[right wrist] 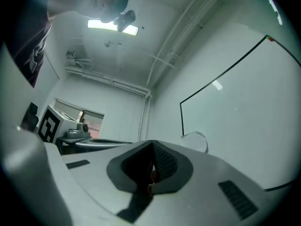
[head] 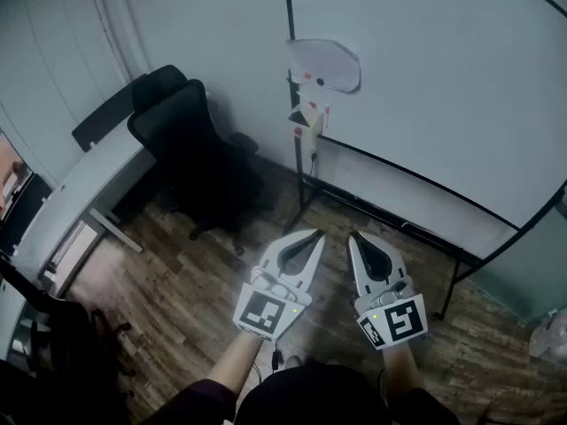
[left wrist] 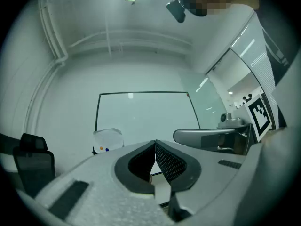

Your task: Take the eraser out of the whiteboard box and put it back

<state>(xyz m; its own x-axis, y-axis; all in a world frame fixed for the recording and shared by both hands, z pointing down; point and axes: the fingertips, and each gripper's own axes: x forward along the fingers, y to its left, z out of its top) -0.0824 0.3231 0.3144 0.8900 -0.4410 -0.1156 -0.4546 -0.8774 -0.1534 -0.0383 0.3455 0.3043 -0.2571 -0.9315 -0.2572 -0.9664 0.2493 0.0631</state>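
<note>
The eraser cannot be made out from here. I judge it sits inside the whiteboard box (head: 306,115), the small white carton with red marks fixed at the left edge of the whiteboard (head: 425,87), just under a pale rounded piece (head: 324,64) stuck to the board. Hung at the board's edge, the box keeps its contents within a writer's reach, and its open top should let a tool come in from above.

The board is far in the scene on a black stand (head: 306,180), well apart from both tools. The left tool (head: 315,235) and the right tool (head: 353,235) are near, side by side over the wooden floor (head: 195,282), both aimed toward the board's left edge. Each has its jaws together with nothing between the pads. They would have to part before closing on anything, so this looks like the approach, with the removal not yet begun.

To the left, a dark office chair (head: 190,144) stands against a pale surface (head: 89,180), both clear of the straight path to the box.
</note>
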